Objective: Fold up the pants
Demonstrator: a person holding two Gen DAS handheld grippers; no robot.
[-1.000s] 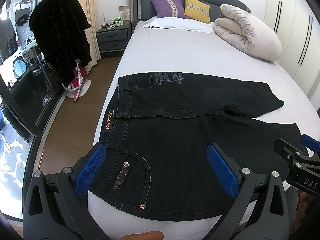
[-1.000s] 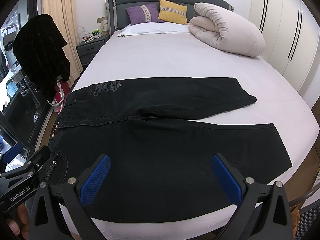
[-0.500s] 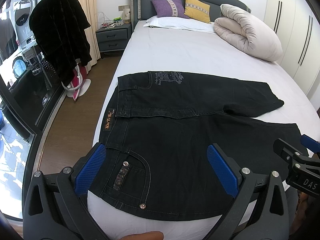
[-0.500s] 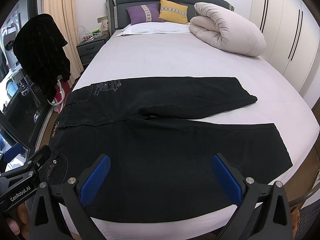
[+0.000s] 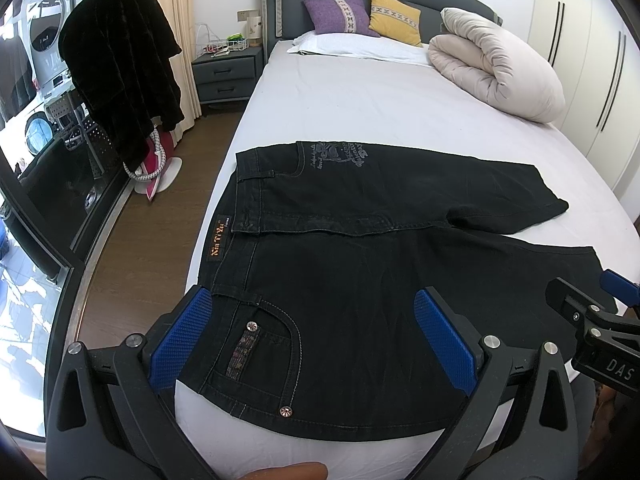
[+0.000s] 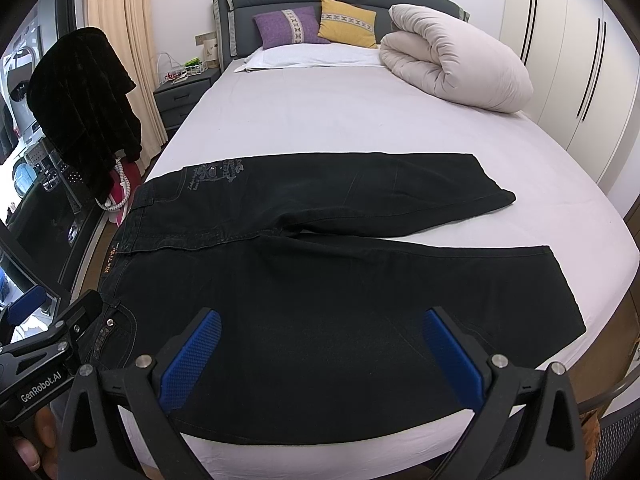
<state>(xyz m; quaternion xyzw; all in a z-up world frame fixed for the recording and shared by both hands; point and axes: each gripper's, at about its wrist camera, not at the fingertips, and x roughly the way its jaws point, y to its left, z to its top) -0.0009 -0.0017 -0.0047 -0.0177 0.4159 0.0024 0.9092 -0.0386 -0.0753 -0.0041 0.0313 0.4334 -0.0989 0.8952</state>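
Fingers on both grippers are spread wide and pinching nothing. The left gripper [image 5: 312, 340] hangs over the waist end of the pants [image 5: 360, 280], its 2 blue pads framing the front pocket [image 5: 260, 344] in the lower middle of its frame. The right gripper [image 6: 320, 354] hangs over the near leg, lower middle of its own frame.

Black and opened flat, the pants lie on the bed [image 5: 360, 100], with the long axis running across the frame: waistband [image 5: 224, 236] at the left, 2 leg hems at the right. The near leg runs along the bed's front edge, directly ahead of both sets of fingers; the far leg [image 6: 360, 192] lies beyond it, angled slightly away toward the right, with a narrow wedge of sheet between the 2 hems. The left gripper is nearer the waistband, the right one nearer the near hem [image 6: 560, 292], though that hem sits further right than its fingers.

My guess is the first fold lays 1 leg over the other, so each gripper wants the near long edge below it.

A rolled duvet [image 6: 452, 68], pillows [image 6: 296, 26] and a hanging dark coat [image 5: 120, 64] stay well apart in the upper frame; nothing blocks the way.
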